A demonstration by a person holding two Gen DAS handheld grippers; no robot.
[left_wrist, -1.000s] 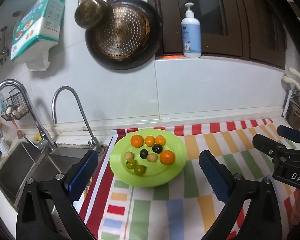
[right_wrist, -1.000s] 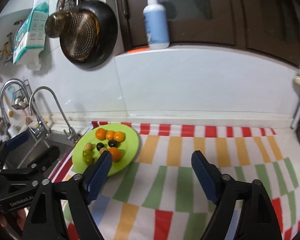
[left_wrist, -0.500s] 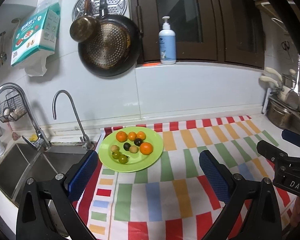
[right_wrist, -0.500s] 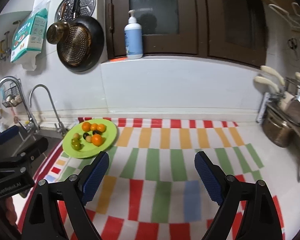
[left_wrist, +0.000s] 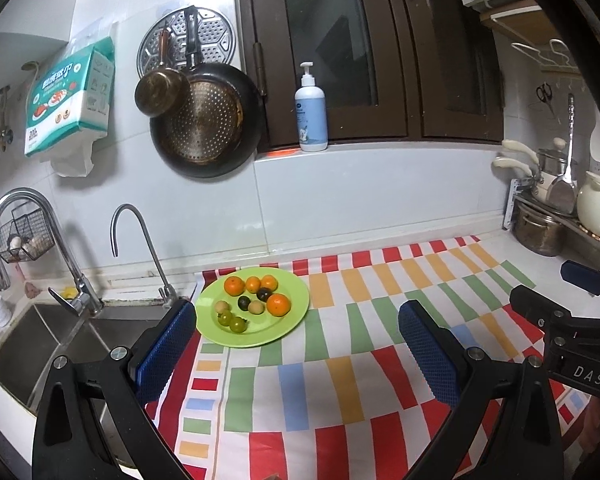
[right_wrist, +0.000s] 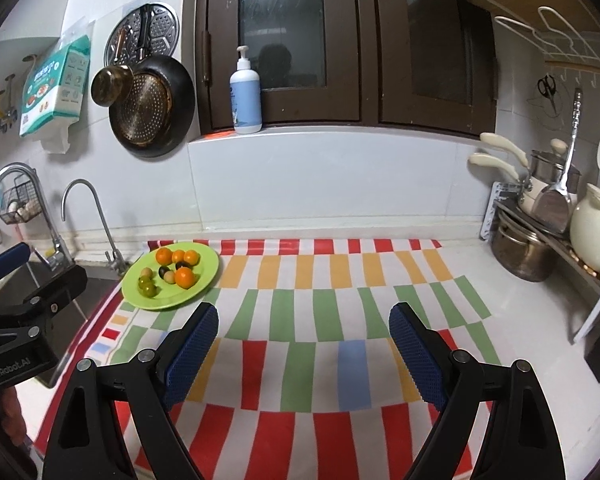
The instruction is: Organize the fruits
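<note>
Fruits, gathered on a green plate (left_wrist: 296,312), lie at the left end of a striped cloth (left_wrist: 340,380) that covers the counter, just beside the sink (left_wrist: 40,344). Behind the cloth rises a white tiled wall (left_wrist: 360,196), with dark cabinet doors (left_wrist: 340,40) above it. On the wall hang a dark pan (left_wrist: 204,124) and, overlapping its upper left, a small brass pot (left_wrist: 160,94); a soap bottle (left_wrist: 311,112) stands upright on the ledge under the doors. Two curved taps (left_wrist: 136,248) stand at the back of the sink.

Left gripper (left_wrist: 296,356): jaws spread wide with nothing between them, held above the cloth, its left pad just in front of the plate's near-left rim in this view. Right gripper (right_wrist: 304,352): jaws likewise wide apart and empty, over the middle of the cloth, well apart from the plate.

On the plate: three oranges (left_wrist: 234,285) in a row at the back, a fourth orange (left_wrist: 278,305) at the right, two dark fruits (left_wrist: 264,293) in the middle, two tan fruits (left_wrist: 256,307) in the same cluster, and two green fruits (left_wrist: 238,324) touching at the near left.
</note>
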